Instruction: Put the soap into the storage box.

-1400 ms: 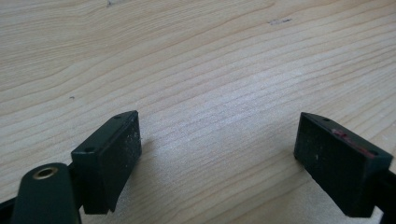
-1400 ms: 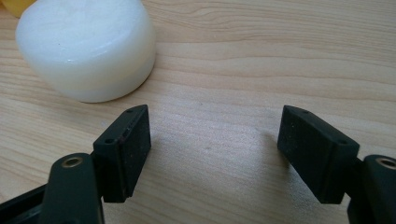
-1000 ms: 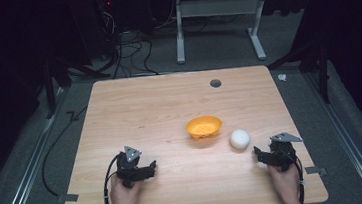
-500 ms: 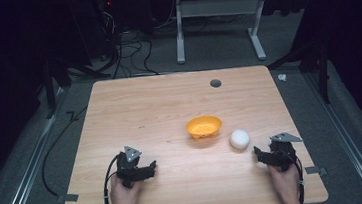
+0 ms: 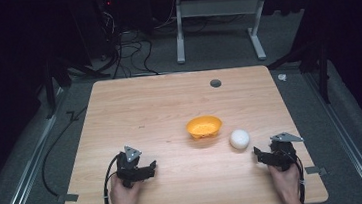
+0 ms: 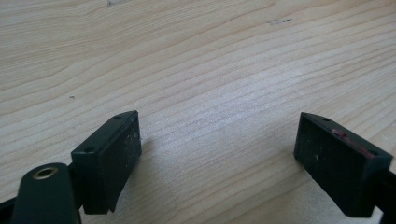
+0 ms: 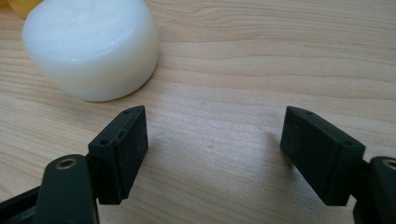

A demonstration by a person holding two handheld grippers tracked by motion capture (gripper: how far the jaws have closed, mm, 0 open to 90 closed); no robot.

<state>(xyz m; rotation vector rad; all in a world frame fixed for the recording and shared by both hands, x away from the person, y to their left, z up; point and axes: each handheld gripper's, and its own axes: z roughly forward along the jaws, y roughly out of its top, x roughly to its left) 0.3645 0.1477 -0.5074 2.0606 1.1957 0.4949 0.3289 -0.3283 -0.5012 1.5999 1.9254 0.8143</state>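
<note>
While white puck [image 5: 239, 139] sits untouched just right of orange bowl [image 5: 204, 127], nothing done: right gripper [image 7: 212, 154] jaws just opening, empty, near puck; left gripper [image 6: 217, 158] jaws apart, empty, well left of bowl.

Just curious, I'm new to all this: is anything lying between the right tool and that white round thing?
No. In the right gripper view, only bare wood separates the right tool from the white puck; the high view agrees.

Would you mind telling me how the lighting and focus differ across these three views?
High view: table lit, surroundings nearly black, image soft. Left gripper view: a pale sheen on the wood between sharp jaws. Right gripper view: white puck bright, its top nearly washed out; soft shadows beneath each jaw.
</note>
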